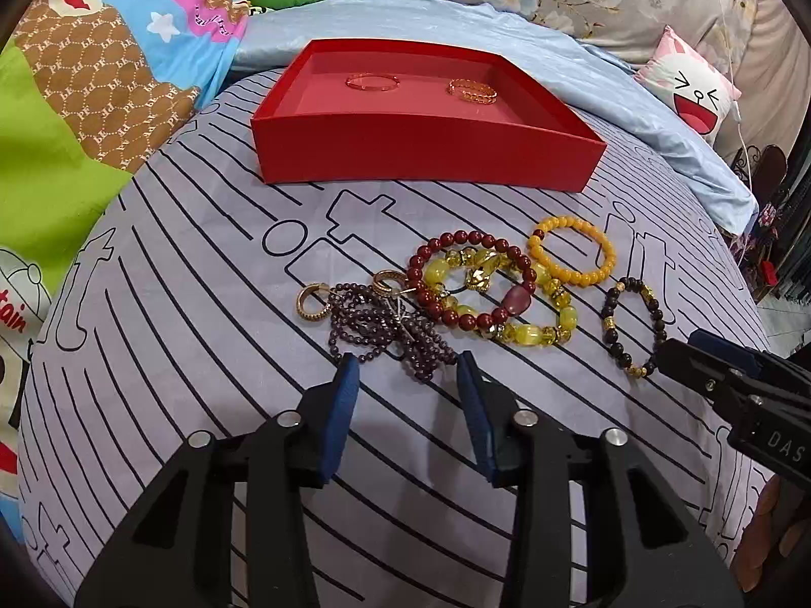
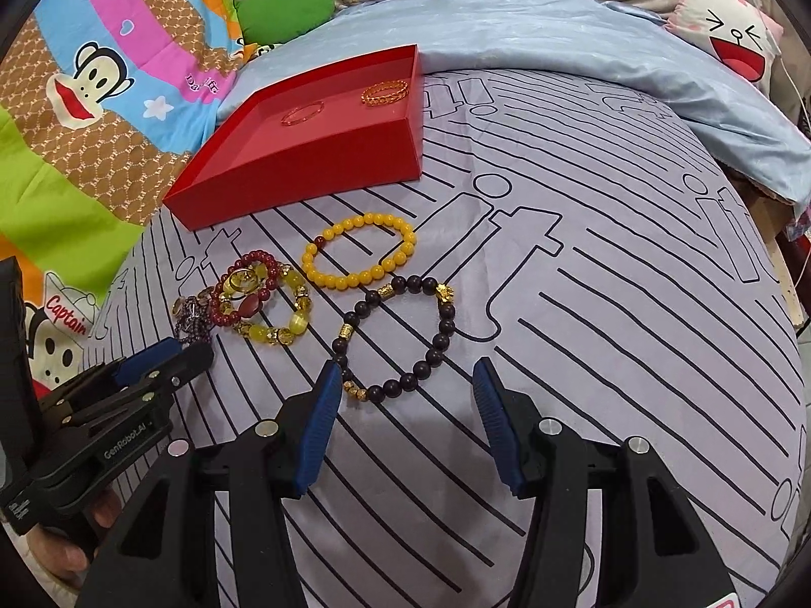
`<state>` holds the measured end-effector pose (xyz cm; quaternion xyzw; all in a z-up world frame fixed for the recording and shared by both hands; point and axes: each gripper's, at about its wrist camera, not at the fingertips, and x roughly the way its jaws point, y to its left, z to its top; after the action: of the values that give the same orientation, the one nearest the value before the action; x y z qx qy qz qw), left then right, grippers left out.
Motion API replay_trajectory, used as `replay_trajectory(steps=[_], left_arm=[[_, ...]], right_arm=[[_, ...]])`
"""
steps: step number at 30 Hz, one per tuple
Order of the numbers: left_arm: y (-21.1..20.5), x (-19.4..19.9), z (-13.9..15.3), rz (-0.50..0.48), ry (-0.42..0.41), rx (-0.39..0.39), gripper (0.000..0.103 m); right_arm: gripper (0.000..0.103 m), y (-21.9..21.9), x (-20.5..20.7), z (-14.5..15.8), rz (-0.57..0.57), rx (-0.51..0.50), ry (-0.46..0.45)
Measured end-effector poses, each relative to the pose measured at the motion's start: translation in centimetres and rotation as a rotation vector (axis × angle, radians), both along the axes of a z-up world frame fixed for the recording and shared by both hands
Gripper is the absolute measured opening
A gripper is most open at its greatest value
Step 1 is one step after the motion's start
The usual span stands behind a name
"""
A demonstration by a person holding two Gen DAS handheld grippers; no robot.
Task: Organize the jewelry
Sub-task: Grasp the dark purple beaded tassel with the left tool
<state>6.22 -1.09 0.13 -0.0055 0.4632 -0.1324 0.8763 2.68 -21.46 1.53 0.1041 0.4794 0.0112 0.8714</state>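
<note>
The dark bracelet (image 2: 400, 339) lies on the bed straight ahead of the right claw (image 2: 405, 385), its near arc between the wide-open, empty fingers. The left claw (image 1: 405, 375), also open and empty, faces the purple beads (image 1: 390, 334). Red box (image 2: 304, 162) beyond.

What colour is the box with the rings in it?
Red. The box shows best in the left wrist view, with two gold-coloured rings inside.
</note>
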Motion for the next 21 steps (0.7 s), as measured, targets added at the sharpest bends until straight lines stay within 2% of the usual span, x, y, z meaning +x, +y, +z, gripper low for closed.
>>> replay_trajectory(steps=[2,4,5,12,21], left_arm=[[0.1,0.3,0.0,0.003,0.004,0.000,0.029],[0.5,0.7,0.0,0.002,0.016,-0.010,0.012],[0.6,0.9,0.0,0.001,0.023,-0.016,0.010],[2.0,0.6,0.9,-0.010,0.020,-0.043,0.007],[3.0,-0.3,3.6,-0.002,-0.031,-0.062,0.007]], right_arm=[[0.052,0.2,0.3,-0.2,0.004,-0.003,0.002],[0.052,0.4,0.6,-0.3,0.009,-0.003,0.004],[0.052,0.5,0.7,-0.3,0.010,-0.002,0.004],[0.052,0.9,0.9,-0.4,0.021,0.000,0.005],[0.052,1.0,1.2,0.0,0.028,0.003,-0.011]])
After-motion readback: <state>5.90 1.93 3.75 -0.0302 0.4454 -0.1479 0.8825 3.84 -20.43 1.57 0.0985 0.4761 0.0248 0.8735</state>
